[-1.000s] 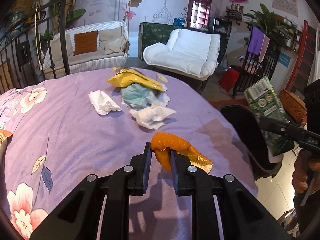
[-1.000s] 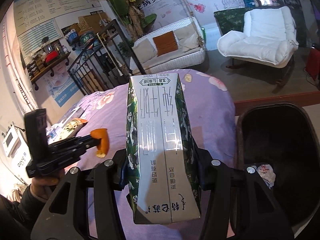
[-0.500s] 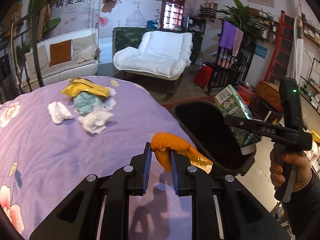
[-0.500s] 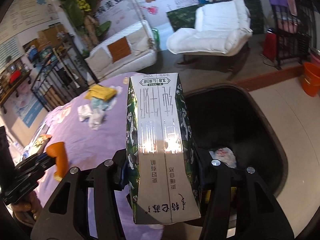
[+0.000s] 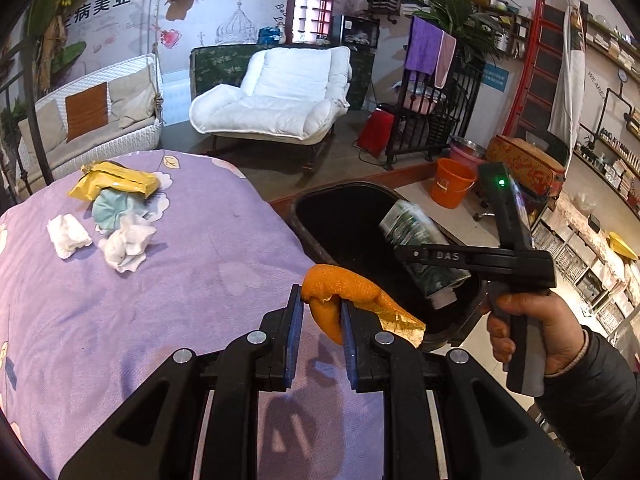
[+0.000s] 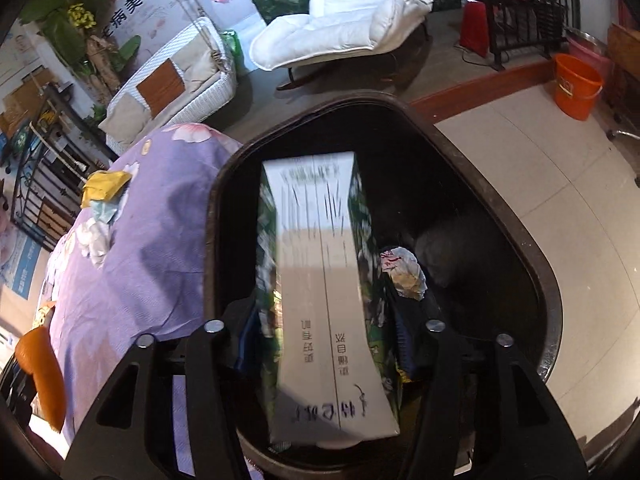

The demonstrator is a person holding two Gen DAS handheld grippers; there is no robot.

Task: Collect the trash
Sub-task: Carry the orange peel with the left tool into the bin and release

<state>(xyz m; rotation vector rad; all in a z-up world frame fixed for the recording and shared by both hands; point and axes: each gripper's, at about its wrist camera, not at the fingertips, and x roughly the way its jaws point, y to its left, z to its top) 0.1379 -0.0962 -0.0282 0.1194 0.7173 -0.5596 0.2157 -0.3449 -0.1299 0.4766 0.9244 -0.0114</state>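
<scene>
One orange peel (image 5: 340, 292) pinched in left jaws, one milk carton (image 6: 326, 300) blurred between spread right jaws, one bin (image 6: 532, 240).

A white padded lounge chair (image 5: 276, 96) stands on the floor beyond the purple floral cloth (image 5: 160, 280), with a white wicker swing seat (image 5: 92, 116) (holding an orange cushion (image 5: 86, 111)) to its left. An orange bucket (image 5: 454, 182) sits on pale tiles near a black metal rack (image 5: 432, 120) draped with a purple towel (image 5: 424, 50)
</scene>
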